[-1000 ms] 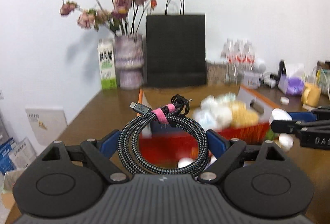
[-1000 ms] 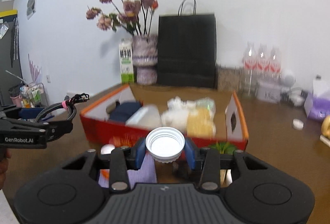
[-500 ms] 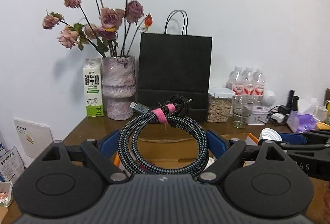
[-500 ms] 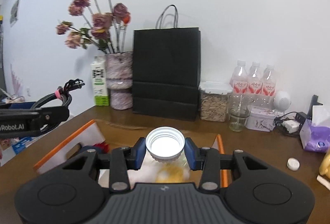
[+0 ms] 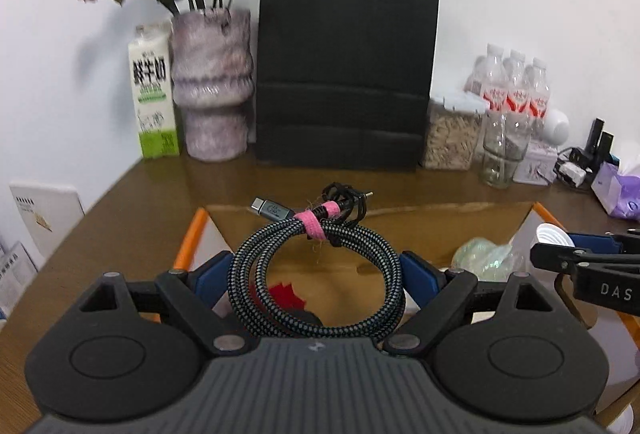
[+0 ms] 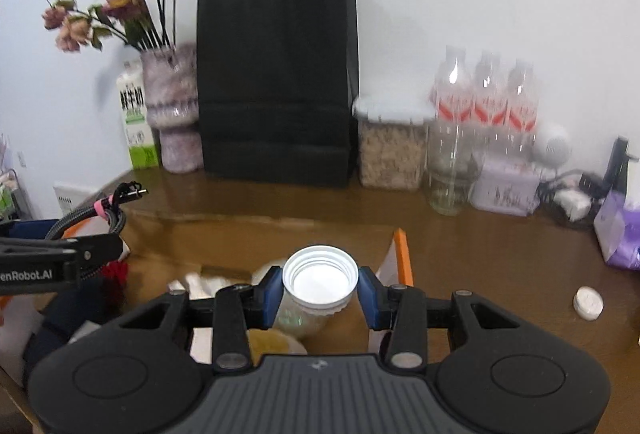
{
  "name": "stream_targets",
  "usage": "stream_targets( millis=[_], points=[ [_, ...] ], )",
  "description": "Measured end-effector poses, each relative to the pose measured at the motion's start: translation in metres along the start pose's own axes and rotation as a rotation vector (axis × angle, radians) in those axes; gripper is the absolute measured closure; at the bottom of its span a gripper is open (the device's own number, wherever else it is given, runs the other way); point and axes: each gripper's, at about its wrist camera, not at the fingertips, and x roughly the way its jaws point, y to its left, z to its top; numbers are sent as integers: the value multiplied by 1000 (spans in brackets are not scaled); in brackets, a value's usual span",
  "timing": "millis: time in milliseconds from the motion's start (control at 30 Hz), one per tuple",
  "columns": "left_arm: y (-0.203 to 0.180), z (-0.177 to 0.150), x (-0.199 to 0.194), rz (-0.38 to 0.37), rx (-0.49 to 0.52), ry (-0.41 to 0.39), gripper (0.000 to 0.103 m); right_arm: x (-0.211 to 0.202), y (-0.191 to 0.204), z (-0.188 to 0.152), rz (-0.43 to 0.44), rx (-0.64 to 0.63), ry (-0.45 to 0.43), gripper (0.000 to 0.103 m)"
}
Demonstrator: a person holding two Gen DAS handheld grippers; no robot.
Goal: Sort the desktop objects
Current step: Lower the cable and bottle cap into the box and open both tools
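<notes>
My left gripper (image 5: 316, 274) is shut on a coiled braided cable (image 5: 320, 262) tied with a pink strap, held above the open orange-edged cardboard box (image 5: 192, 234). My right gripper (image 6: 320, 288) holds a white bottle cap (image 6: 319, 280) between its blue pads, above the same box (image 6: 402, 254). The right pad looks slightly off the cap. The box holds a red item (image 5: 286, 296), a pale crumpled bag (image 5: 484, 258) and a yellow item (image 6: 268, 344). The right gripper with the cap (image 5: 554, 236) shows at the right of the left wrist view. The left gripper with the cable (image 6: 92, 218) shows at the left of the right wrist view.
Along the wall stand a black paper bag (image 5: 344, 70), a vase of dried flowers (image 5: 212, 86), a milk carton (image 5: 154, 94), a grain container (image 6: 390, 146), water bottles (image 6: 486, 106) and a glass jar (image 6: 446, 178). A small white cap (image 6: 587, 303) lies on the table right of the box.
Both grippers moved forward over the box and then tilted down, still carrying the cable and the cap. The back-wall objects now appear closer.
</notes>
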Motion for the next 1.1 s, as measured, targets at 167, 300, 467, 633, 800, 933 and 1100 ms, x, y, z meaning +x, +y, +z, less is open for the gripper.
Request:
stream_targets(
  millis=[167, 300, 467, 633, 800, 933, 1100],
  points=[
    [-1, -2, 3, -10, 10, 30, 13, 4, 8, -6, 8, -23, 17, 64],
    [-4, -1, 4, -9, 32, 43, 13, 1, 11, -7, 15, -30, 23, 63],
    [-3, 1, 4, -17, 26, 44, 4, -1, 13, -7, 20, -42, 17, 48],
    [-9, 1, -2, 16, 61, 16, 0, -7, 16, -6, 17, -49, -6, 7],
    [-8, 2, -4, 37, 53, 13, 0, -10, 19, -4, 20, -55, -12, 2],
    [-5, 3, -5, 28, 37, 7, 0, -12, 20, -3, 18, -59, -17, 2],
    [-6, 5, -12, 40, 31, -14, 0, -18, 21, -2, 17, -58, -29, 2]
  ],
)
